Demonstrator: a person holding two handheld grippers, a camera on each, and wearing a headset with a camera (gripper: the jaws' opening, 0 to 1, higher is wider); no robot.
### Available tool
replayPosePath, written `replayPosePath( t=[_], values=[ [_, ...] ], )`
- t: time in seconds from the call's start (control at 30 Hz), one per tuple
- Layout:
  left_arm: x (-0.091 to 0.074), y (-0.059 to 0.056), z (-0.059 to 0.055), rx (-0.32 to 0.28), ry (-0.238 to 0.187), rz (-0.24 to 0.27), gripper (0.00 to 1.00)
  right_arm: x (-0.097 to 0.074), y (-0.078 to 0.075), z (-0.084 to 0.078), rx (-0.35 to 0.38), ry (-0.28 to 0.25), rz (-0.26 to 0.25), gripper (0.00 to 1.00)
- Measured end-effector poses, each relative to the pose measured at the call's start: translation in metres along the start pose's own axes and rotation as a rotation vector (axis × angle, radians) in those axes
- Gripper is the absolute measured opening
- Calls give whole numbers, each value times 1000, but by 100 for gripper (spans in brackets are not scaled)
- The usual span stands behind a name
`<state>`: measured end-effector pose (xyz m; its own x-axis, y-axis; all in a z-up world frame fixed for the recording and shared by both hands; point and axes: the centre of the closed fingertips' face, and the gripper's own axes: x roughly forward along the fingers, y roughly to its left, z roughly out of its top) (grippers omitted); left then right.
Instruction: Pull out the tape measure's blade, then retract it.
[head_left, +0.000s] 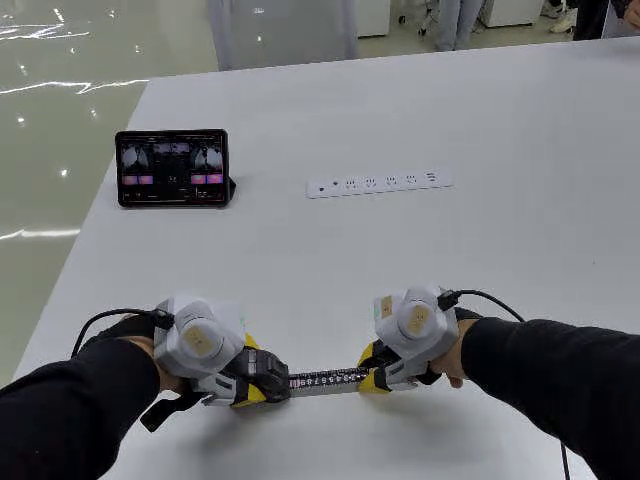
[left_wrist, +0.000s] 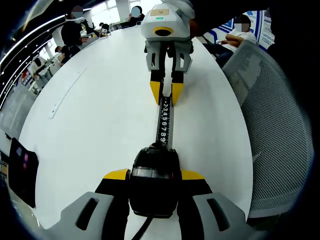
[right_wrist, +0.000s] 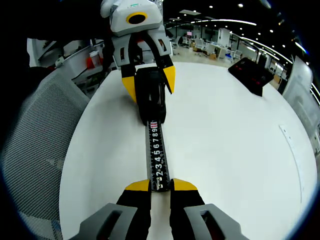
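At the tabletop's (head_left: 400, 280) near edge, the left claw (left_wrist: 154, 175) is clamped on the tape measure (head_left: 268, 374). To its right, the right claw (right_wrist: 160, 186) pinches the tip of the short drawn-out blade (right_wrist: 156, 155). Farther off lie a tablet (head_left: 172, 167), left, and a power strip (head_left: 378, 183).

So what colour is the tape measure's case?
The case is black, clearest in the left gripper view.
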<state>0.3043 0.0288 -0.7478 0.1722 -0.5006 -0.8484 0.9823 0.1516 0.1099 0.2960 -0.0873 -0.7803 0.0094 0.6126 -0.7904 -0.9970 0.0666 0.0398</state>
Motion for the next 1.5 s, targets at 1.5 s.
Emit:
replayPosePath(
  t=[1.5],
  values=[
    [1, 1, 1, -6, -3, -6, 31, -26, -3, -34, 39, 32, -9, 10]
  ],
)
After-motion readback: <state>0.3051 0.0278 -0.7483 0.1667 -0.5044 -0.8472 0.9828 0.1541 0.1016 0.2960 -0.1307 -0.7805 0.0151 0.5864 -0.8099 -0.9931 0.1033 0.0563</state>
